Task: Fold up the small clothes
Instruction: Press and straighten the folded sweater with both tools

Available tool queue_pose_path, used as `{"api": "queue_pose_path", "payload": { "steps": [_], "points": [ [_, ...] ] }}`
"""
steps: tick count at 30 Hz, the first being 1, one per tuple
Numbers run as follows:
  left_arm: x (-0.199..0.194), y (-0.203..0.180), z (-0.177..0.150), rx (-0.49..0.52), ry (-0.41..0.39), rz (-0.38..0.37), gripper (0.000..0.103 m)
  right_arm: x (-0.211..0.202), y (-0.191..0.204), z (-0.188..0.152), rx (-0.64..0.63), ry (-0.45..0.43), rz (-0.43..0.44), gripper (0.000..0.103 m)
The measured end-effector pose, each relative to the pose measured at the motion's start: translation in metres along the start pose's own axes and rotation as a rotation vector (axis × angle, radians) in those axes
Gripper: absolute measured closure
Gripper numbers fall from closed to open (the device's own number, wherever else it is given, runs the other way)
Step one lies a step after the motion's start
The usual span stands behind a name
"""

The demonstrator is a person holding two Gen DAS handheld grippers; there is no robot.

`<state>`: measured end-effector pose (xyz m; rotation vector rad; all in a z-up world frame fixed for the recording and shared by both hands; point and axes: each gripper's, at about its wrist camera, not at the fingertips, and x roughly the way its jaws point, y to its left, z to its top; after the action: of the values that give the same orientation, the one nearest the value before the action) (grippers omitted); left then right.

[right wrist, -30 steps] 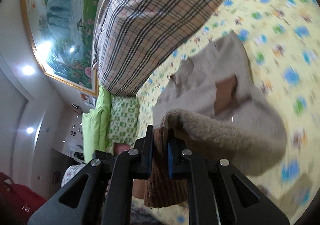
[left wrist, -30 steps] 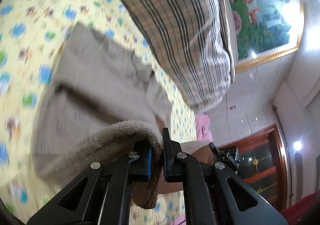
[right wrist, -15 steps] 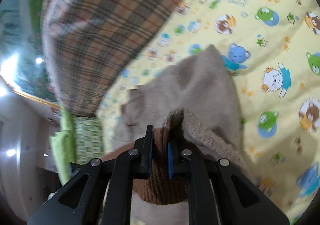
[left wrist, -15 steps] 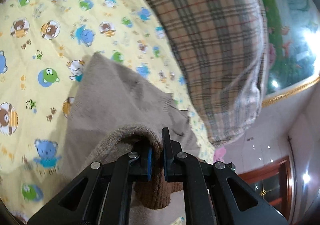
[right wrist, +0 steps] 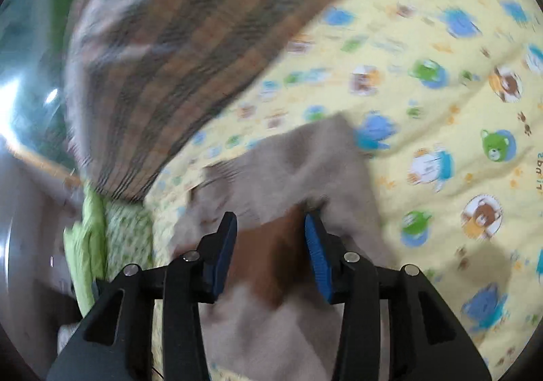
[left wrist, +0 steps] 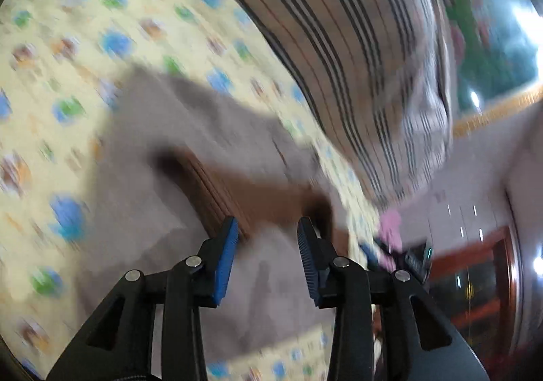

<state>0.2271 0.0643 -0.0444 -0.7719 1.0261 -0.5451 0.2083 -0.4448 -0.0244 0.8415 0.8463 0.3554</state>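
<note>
The left gripper [left wrist: 267, 236] shows its two black fingers with blue ribbed pads parted, and its jaws are opening. Nothing is pinched between them; the beige knit garment [left wrist: 142, 177] lies on the bed just beyond and beneath the tips. A brown ribbed band [left wrist: 217, 184] of that garment runs just ahead of the left pad, its far end lost in motion blur.

The right gripper [right wrist: 270, 235] also stands with its blue pads apart, jaws opening. The garment's brown part [right wrist: 268, 265] shows in the gap between them, but the pads do not press on it. Beige cloth [right wrist: 305, 164] spreads ahead of the tips and below them, where the black fingers cover part of it.

Around the garment in both views lies a yellow bedsheet [right wrist: 441, 82] printed with cartoon bears and frogs; the print is sharp only to the right of the right gripper. Farther out rises a plaid blanket [left wrist: 339, 41], heavily smeared. A green pillow [right wrist: 91, 238] sits left of the right gripper. The garment's full outline cannot be made out.
</note>
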Motion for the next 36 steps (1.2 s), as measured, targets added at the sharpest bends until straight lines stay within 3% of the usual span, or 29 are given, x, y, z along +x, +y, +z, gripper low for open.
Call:
{"api": "queue_pose_path", "payload": {
  "steps": [3, 7, 9, 11, 14, 18, 19, 21, 22, 24, 27, 30, 33, 36],
  "points": [
    [0.038, -0.008, -0.025, 0.013, 0.123, -0.045, 0.065, 0.025, 0.040, -0.032, -0.185, 0.164, 0.047, 0.059],
    [0.080, -0.012, -0.032, 0.038, 0.203, -0.023, 0.065, 0.079, 0.079, -0.071, -0.406, 0.393, 0.067, 0.059],
    [0.090, -0.008, -0.025, 0.031, 0.218, 0.022, 0.065, 0.105, 0.082, -0.075, -0.431, 0.466, 0.066, 0.059],
    [0.096, 0.000, -0.014, 0.011, 0.241, 0.025, 0.066, 0.127, 0.072, -0.065, -0.431, 0.509, 0.007, 0.061],
    [0.092, 0.006, 0.003, -0.003, 0.262, 0.022, 0.072, 0.137, 0.051, -0.036, -0.371, 0.508, 0.041, 0.079],
    [0.078, 0.000, 0.021, 0.002, 0.256, -0.006, 0.064, 0.114, 0.033, 0.016, -0.281, 0.354, -0.025, 0.072],
    [0.074, -0.001, 0.025, 0.026, 0.242, 0.008, 0.064, 0.111, 0.028, 0.025, -0.280, 0.329, -0.062, 0.071],
    [0.070, 0.002, 0.034, 0.018, 0.225, 0.001, 0.064, 0.107, 0.017, 0.039, -0.334, 0.284, -0.246, 0.071],
    [0.066, 0.004, 0.041, 0.002, 0.205, -0.013, 0.064, 0.105, 0.009, 0.044, -0.321, 0.275, -0.258, 0.072],
    [0.057, 0.006, 0.050, -0.006, 0.173, -0.021, 0.063, 0.099, -0.003, 0.051, -0.248, 0.260, -0.196, 0.072],
    [0.054, -0.005, 0.061, 0.033, 0.157, -0.050, 0.052, 0.086, 0.009, 0.047, -0.253, 0.217, -0.193, 0.070],
    [0.071, -0.008, 0.063, 0.068, 0.204, -0.013, 0.048, 0.080, 0.034, 0.032, -0.275, 0.190, -0.081, 0.063],
    [0.094, 0.001, 0.066, 0.115, 0.230, 0.118, 0.052, 0.101, 0.056, 0.014, -0.331, 0.285, 0.018, 0.060],
    [0.089, 0.021, 0.077, 0.071, 0.159, 0.161, 0.064, 0.131, 0.074, -0.008, -0.424, 0.430, 0.079, 0.060]
  ]
}}
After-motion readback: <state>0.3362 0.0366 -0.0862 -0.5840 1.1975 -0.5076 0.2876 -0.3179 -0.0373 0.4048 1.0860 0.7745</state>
